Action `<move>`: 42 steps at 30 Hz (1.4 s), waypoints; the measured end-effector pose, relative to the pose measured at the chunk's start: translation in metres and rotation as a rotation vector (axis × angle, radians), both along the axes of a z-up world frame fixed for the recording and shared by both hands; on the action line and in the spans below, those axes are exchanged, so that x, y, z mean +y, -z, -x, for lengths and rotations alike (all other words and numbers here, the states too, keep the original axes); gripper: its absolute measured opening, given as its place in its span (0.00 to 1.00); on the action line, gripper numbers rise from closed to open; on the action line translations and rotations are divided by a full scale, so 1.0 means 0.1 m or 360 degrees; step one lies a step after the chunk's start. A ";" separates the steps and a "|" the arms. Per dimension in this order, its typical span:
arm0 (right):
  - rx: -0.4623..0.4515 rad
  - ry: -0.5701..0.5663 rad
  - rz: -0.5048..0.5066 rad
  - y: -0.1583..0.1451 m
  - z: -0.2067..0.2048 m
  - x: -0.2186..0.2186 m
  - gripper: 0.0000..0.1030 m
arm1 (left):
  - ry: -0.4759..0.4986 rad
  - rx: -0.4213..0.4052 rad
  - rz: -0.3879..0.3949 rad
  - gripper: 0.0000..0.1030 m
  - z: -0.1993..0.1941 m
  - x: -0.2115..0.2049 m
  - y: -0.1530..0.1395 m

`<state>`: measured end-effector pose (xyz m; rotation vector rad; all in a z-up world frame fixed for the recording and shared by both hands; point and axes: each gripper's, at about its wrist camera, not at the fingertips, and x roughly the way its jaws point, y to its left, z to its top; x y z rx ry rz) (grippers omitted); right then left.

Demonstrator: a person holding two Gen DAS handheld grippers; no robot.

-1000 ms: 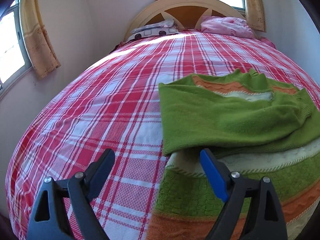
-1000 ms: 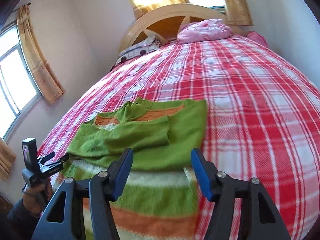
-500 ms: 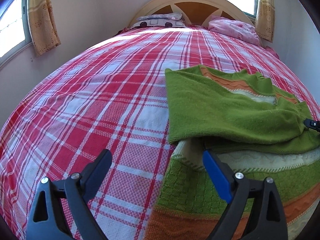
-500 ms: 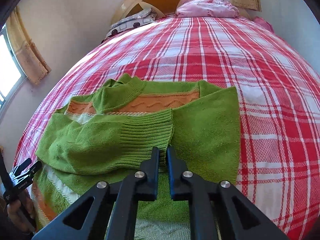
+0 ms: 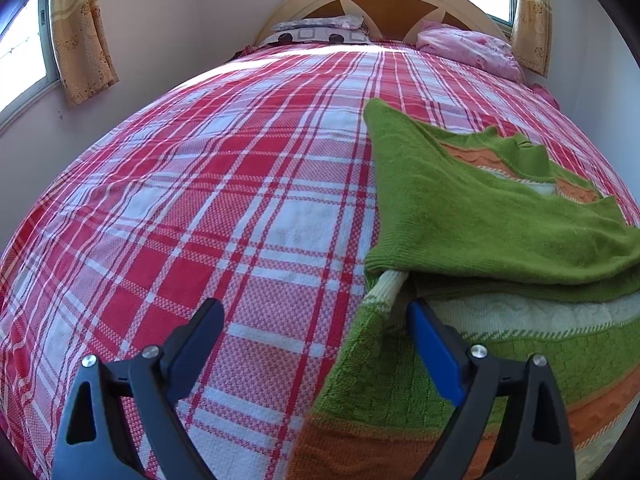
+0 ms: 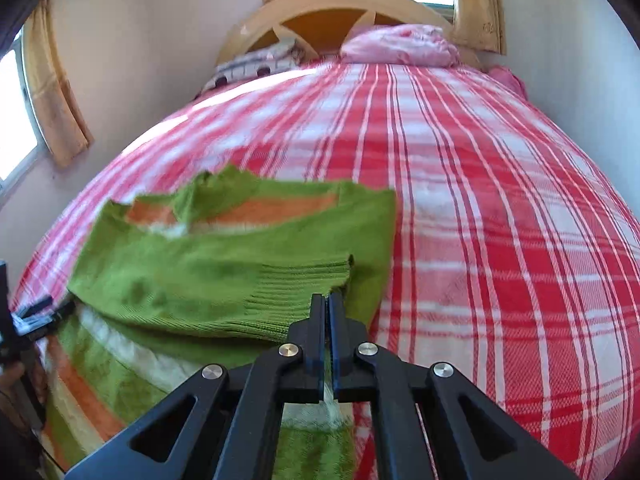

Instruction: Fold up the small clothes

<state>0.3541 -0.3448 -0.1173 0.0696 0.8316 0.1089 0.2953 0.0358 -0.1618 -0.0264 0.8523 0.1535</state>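
Folding in progress: the green sweater [image 5: 500, 220] lies on the bed [image 5: 240, 208], toward its near edge, both sleeves already crossed over the striped body. The right gripper [image 6: 329, 308] has its jaws closed all the way, having just snapped together, on the ribbed cuff [image 6: 296, 284] of the upper sleeve; only a thin edge of knit sits between them. Judgement: the cuff is pinched so the sleeve can be dragged flat or squared across the chest before the body is folded.

The left gripper [image 5: 316, 320] hangs with jaws spread nearly full, nothing between them. One jaw is over the bare plaid sheet, the other over the sweater's side edge, just beside the cream stripe [image 5: 520, 312]. Judgement: it straddles that edge ready to clamp it. Whether it touches the cloth, cannot tell.
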 end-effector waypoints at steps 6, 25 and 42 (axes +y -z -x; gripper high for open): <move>-0.0099 0.0159 0.0058 -0.19 0.13 -0.11 0.51 | -0.0011 -0.0169 -0.0035 0.92 0.10 0.05 -0.32; 0.0114 -0.0090 0.0208 0.20 0.08 0.52 0.51 | -0.0050 -0.0019 -0.0110 1.00 -0.55 0.03 -0.05; 0.0081 -0.0074 0.0197 0.29 0.21 0.48 0.52 | -0.0037 -0.0033 -0.0105 1.00 -0.45 0.01 -0.03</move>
